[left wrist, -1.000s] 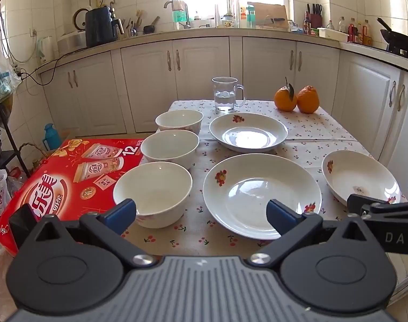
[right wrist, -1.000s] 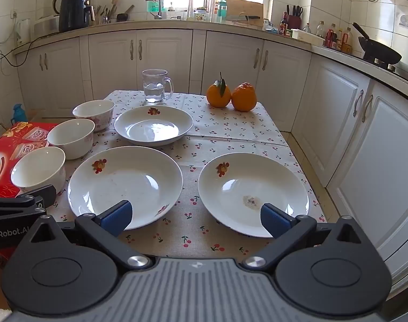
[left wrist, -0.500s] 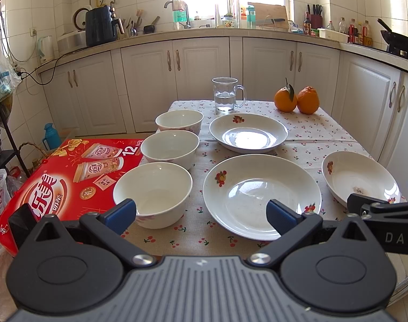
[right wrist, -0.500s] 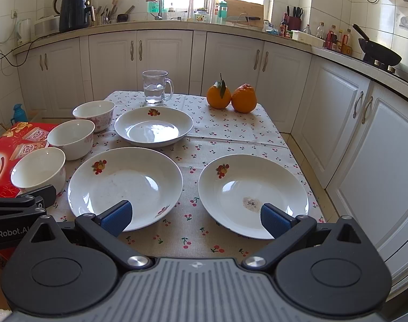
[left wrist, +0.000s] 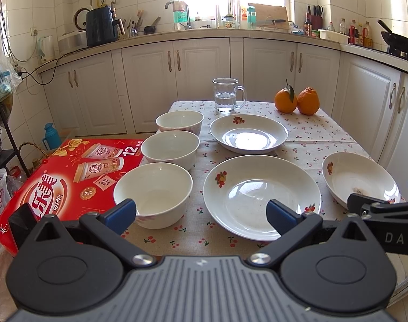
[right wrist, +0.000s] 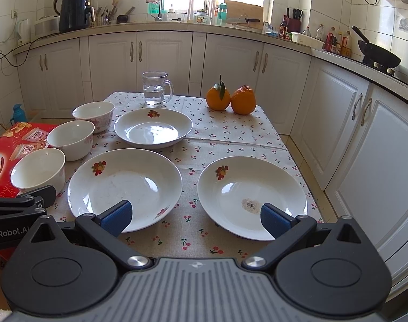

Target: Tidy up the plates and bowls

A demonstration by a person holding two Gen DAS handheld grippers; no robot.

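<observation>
Nothing has moved since a second ago: left gripper (left wrist: 201, 212) and right gripper (right wrist: 194, 217) gape wide, empty; plates (right wrist: 124, 187) and bowls (left wrist: 153, 193) untouched, sorting not begun.

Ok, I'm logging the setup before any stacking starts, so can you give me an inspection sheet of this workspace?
Surface: table under a cherry-print cloth.
Job's things: three bowls in a row along the left edge; three plates, none stacked; the right plate carries a small patch of residue.
Clutter: glass mug part filled with water; two oranges touching, at the far side.
Grippers: left gripper and right gripper, jaws open, empty, at the near edge.
Cables: a black cord hanging from the left counter.
Surroundings: red carton left of the table; white cabinets, cluttered counter, wok.
</observation>
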